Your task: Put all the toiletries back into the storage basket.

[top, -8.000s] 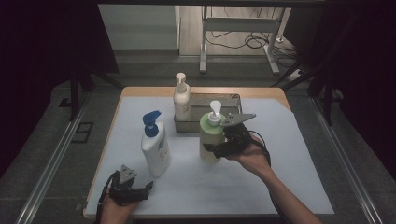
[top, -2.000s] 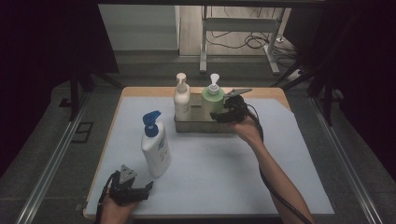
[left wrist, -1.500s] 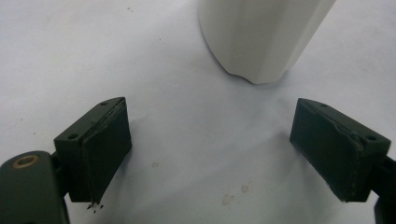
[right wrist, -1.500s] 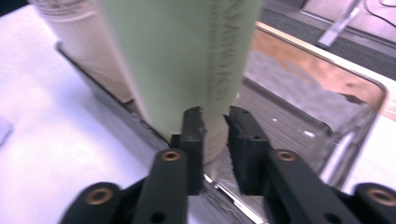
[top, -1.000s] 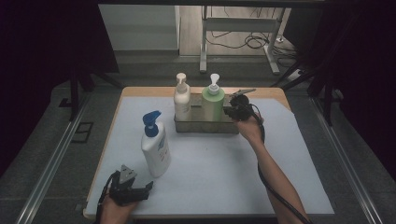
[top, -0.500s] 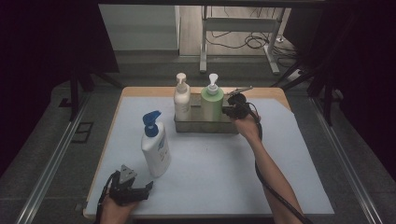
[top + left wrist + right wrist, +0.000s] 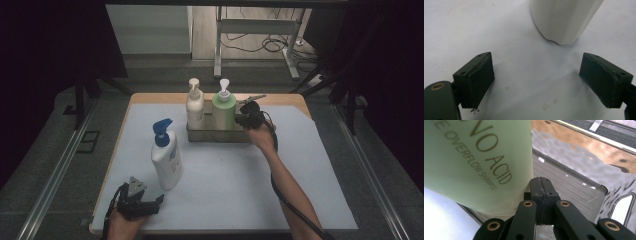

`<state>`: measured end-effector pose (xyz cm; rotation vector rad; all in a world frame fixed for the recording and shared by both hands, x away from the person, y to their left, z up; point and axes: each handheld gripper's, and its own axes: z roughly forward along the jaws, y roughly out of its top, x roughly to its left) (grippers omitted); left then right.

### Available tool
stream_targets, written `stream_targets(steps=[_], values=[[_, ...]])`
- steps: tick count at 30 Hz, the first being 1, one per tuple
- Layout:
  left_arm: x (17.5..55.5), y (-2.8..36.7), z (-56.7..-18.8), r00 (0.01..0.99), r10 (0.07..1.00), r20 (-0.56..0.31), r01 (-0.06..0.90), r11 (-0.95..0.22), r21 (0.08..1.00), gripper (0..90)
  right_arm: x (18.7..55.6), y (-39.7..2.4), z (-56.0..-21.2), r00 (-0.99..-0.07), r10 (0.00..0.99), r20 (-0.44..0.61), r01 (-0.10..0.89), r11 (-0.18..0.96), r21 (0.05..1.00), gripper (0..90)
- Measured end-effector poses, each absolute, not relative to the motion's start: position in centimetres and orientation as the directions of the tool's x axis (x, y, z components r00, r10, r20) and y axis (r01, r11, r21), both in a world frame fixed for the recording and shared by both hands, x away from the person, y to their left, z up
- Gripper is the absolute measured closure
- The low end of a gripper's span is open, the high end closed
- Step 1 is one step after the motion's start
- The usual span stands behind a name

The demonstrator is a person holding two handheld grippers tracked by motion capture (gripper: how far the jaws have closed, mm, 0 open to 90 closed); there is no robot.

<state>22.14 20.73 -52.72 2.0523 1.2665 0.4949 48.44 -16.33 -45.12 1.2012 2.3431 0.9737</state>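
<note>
A green shampoo bottle (image 7: 223,112) with a white pump stands in a metal tray (image 7: 220,136) at the back of the table, beside a cream pump bottle (image 7: 194,107). My right gripper (image 7: 241,119) is at the green bottle's right side, inside the tray, its jaws shut on each other with nothing between them. In the right gripper view the shut tips (image 7: 541,185) sit next to the green bottle (image 7: 474,157) over the tray floor (image 7: 574,175). My left gripper (image 7: 152,203) rests open near the front edge. A white bottle (image 7: 166,157) with a blue pump stands just beyond it (image 7: 564,20), apart from the open gripper (image 7: 536,67).
White paper (image 7: 225,175) covers most of the wooden tabletop. A cable trails from the right gripper along the forearm. Dark floor and metal rails surround the table; a desk frame stands far behind.
The green bottle, earlier held in front of the tray, now stands inside it. The right gripper has let go and sits shut beside it. The left gripper has not moved.
</note>
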Motion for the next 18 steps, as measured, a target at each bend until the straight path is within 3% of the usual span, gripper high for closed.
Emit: stream_targets(steps=[18], values=[[22.1, 20.7, -52.7, 0.458, 0.889, -0.026, 0.636, -0.307, 0.708, 12.1, 48.0, -13.8, -45.3, -0.626, 0.780, 0.010, 0.561, 0.441, 0.701, 89.5]])
